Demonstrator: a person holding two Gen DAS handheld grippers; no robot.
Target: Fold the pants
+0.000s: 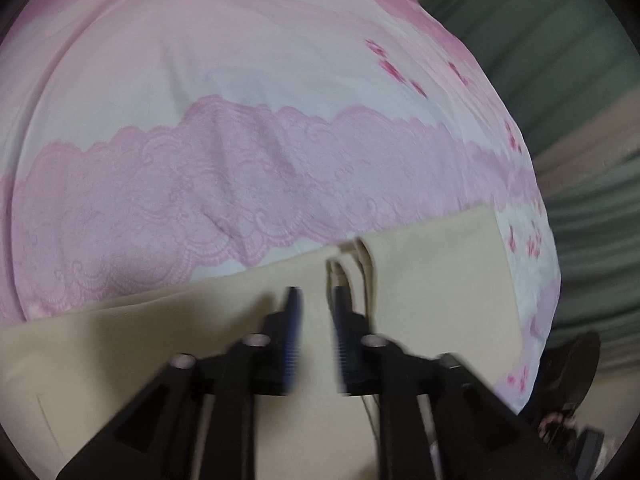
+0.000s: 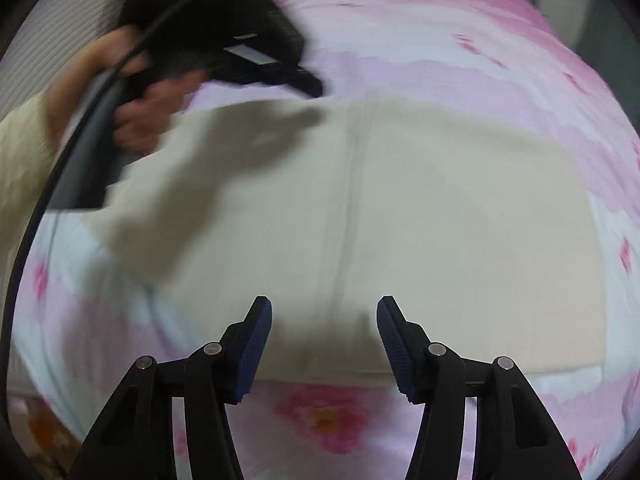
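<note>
Cream pants (image 2: 400, 220): folded flat into a broad rectangle, lying on a bed sheet (image 1: 240, 120) printed in pink and white with lace-pattern bands and small flowers. A lengthwise fold line runs down the middle of the cloth in the right wrist view.

Right tool (image 2: 324, 308): blue-padded fingers (image 2: 256, 344) stand wide apart, nothing between them. It hovers over the near edge of the pants; the cloth spreads ahead and to both sides of it, its shadow falling on that near edge.

Left tool (image 1: 316, 296): fingers close together with a narrow gap, blurred; no cloth is gripped between them. It is above the far edge of the pants, just beside a small raised fold (image 1: 352, 264) in that edge. Bare sheet lies beyond its tips.

Person's left hand (image 2: 136, 108): wraps the black handle of the left tool, cream sleeve (image 2: 20, 160) at the wrist, a black cable trailing from it.

Green curtain (image 1: 560, 60): beyond the bed's right edge.
</note>
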